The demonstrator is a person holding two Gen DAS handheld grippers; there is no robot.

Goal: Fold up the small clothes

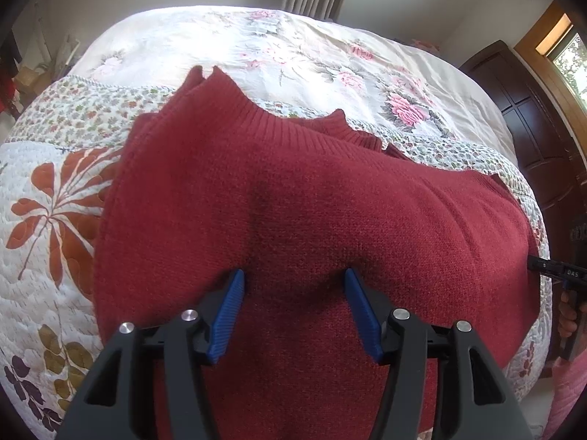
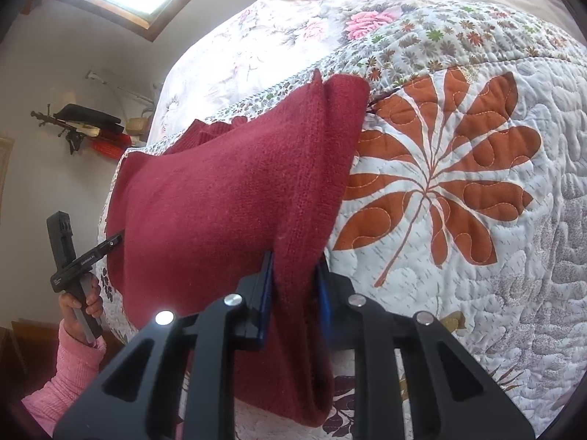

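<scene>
A dark red knit sweater point(image 1: 312, 198) lies on the quilted bed, its ribbed collar point(image 1: 293, 117) at the far side. My left gripper point(image 1: 295, 278) is open, its blue fingertips point(image 1: 236, 286) spread wide and pressing into the near part of the knit. In the right wrist view the sweater point(image 2: 220, 198) is doubled over along its right edge. My right gripper point(image 2: 295, 275) is shut on that folded edge, with thick red fabric filling the gap between its pads. The left gripper point(image 2: 110, 244) also shows at the sweater's far left edge.
The white quilt point(image 2: 458, 190) with orange leaf prints covers the bed, and a pink floral sheet point(image 1: 293, 51) lies beyond it. A dark wooden cabinet point(image 1: 532, 121) stands on the right. A hand in a pink sleeve point(image 2: 69, 352) holds the left gripper's handle.
</scene>
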